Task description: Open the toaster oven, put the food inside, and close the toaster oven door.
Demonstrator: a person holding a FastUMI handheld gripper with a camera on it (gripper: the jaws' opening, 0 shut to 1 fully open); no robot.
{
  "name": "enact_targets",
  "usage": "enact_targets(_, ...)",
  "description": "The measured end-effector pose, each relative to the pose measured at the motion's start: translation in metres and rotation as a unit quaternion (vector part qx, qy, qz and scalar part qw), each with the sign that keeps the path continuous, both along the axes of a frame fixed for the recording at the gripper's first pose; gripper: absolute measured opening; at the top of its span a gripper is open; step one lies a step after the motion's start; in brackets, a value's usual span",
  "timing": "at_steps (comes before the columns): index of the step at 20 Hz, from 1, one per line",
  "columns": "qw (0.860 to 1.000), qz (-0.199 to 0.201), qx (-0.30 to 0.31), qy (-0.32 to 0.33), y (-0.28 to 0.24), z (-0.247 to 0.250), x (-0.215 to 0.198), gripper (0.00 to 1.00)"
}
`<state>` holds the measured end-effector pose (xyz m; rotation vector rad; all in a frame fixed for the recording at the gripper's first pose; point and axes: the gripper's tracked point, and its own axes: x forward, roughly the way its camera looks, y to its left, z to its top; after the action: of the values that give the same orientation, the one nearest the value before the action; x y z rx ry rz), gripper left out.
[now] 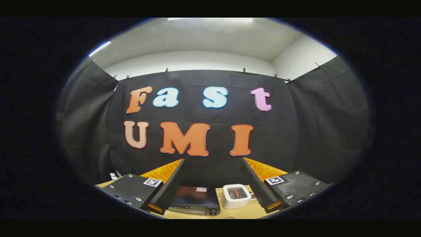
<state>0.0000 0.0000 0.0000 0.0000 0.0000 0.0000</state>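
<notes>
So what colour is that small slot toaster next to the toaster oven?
White, with reddish slots on top. The slot toaster shows in the gripper view, between the open fingers beside the toaster oven.

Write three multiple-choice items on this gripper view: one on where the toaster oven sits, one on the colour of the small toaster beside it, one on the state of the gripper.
1. Where is the toaster oven?
A. Between and beyond the gripper's fingers, on the table
B. Clamped in the gripper
C. On top of the small toaster

2. What colour is the body of the small toaster?
A. Blue
B. White
C. Green

3. What is the state of the gripper?
A. Shut on the toaster oven
B. Shut on the small toaster
C. Open, holding nothing

Answers:
1 A: the dark oven stands on the tan table ahead, seen in the gap between the fingers.
2 B: its casing is white, with reddish slots on top.
3 C: the fingers stand wide apart, with both appliances beyond them and untouched.
</notes>
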Motion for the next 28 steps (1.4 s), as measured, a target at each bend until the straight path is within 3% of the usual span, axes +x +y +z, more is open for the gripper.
enact_targets(28, 0.999, 0.025, 0.024, 0.015, 0.001, 0.005, -0.014, 0.99)
